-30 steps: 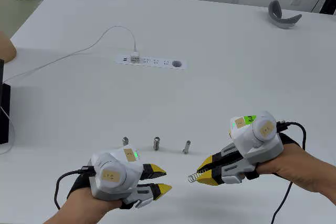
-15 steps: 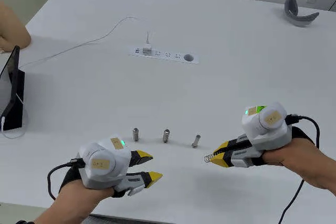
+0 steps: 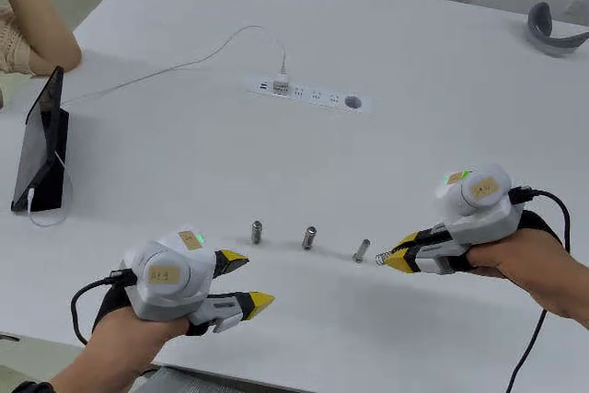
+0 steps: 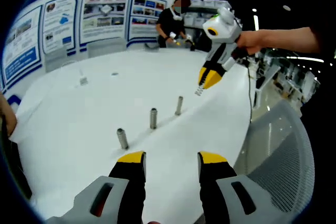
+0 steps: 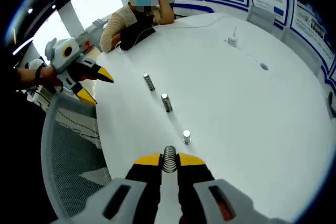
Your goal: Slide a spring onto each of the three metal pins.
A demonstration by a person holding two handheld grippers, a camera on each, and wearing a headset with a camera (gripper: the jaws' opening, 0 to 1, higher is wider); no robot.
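Observation:
Three short metal pins stand in a row on the white table [image 3: 184, 154]. The left pin [image 3: 257, 231] and the middle pin [image 3: 309, 237] each carry a spring. The right pin [image 3: 362, 250] is bare, and its flat top [image 5: 187, 137] lies just ahead of my right gripper. My right gripper [image 3: 398, 260] is shut on a small spring [image 3: 380, 259], whose coil [image 5: 168, 159] sticks out between the yellow tips, a little short of that pin. My left gripper [image 3: 241, 283] hovers open in front of the row, with nothing between its fingers [image 4: 131, 157].
A white power strip [image 3: 308, 96] with a plugged cable lies further back. At the far left a dark tablet [image 3: 37, 140] stands on its edge. A grey curved band [image 3: 552, 34] rests at the back right. A person [image 5: 137, 17] sits at the table's far side.
My right gripper has carried the spring left and forward, closer to the bare right pin. The left gripper has stayed open near the table's front edge. The head camera has shifted.

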